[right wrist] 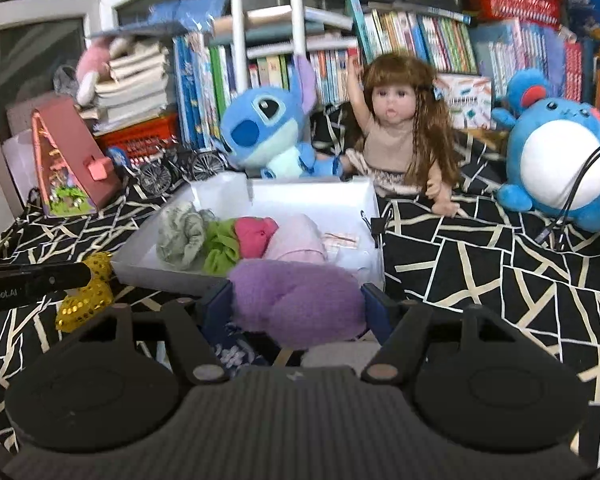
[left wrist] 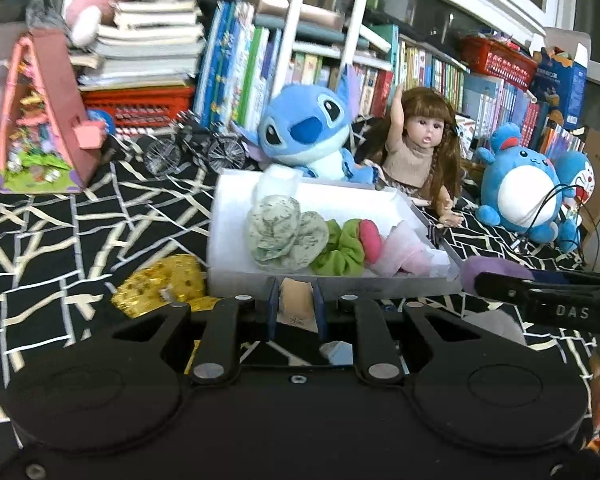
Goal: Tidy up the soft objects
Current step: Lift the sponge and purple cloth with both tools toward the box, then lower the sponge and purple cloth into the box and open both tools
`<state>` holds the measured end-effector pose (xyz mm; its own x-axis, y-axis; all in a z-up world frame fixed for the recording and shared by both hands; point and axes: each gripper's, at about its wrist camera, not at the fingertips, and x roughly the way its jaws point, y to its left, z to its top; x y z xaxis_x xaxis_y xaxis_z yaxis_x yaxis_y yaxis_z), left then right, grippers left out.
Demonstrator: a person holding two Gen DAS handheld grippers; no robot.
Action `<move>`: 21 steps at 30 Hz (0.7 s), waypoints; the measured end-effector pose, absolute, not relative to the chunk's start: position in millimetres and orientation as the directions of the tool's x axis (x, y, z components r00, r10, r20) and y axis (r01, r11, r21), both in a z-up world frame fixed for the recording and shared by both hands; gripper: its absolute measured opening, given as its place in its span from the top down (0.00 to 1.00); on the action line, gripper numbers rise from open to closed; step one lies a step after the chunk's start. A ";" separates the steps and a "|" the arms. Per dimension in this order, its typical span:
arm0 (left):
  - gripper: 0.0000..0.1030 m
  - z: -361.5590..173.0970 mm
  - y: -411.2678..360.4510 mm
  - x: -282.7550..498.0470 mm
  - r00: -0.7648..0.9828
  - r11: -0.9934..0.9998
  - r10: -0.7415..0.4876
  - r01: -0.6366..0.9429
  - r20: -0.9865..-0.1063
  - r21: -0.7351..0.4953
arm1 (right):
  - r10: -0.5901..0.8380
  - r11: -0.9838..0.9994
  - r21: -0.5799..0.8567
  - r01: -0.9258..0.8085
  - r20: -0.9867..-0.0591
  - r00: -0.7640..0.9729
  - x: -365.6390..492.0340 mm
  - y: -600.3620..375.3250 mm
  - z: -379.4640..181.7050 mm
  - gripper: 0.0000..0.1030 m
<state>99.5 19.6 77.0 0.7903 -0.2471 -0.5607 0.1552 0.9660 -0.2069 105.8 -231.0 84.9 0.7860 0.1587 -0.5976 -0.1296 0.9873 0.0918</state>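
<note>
Before the white box (right wrist: 260,200), the right gripper (right wrist: 296,304) clasps a purple scrunchie (right wrist: 296,300); the left gripper (left wrist: 296,312) seems clenched.

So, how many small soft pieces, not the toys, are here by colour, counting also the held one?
Pale green patterned fabric scrunchies: 2, it seems
Lime green fabric scrunchie: 1
Deep pink fabric scrunchie: 1
Pale pink fabric piece: 1
Purple fluffy scrunchie, in right hand-held gripper: 1
Gold sequin scrunchie: 1
Total: 7

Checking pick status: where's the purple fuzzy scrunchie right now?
In the right wrist view the purple fuzzy scrunchie sits clamped in the right hand-held gripper, just short of the white box's near rim, close to the pink cloth.
</note>
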 end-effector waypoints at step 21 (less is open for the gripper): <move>0.83 44.2 -23.6 220.0 0.672 0.976 -0.211 0.104 -0.710 -0.191 | 0.149 0.988 0.087 -0.126 -0.747 0.648 194.4 -225.8 65.3 0.32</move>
<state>220.0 -23.6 44.2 0.6715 -0.2106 -0.7104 0.1039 0.9760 -0.1911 194.4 -225.8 65.3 0.6476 0.1487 -0.7473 -0.1263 0.9882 0.0871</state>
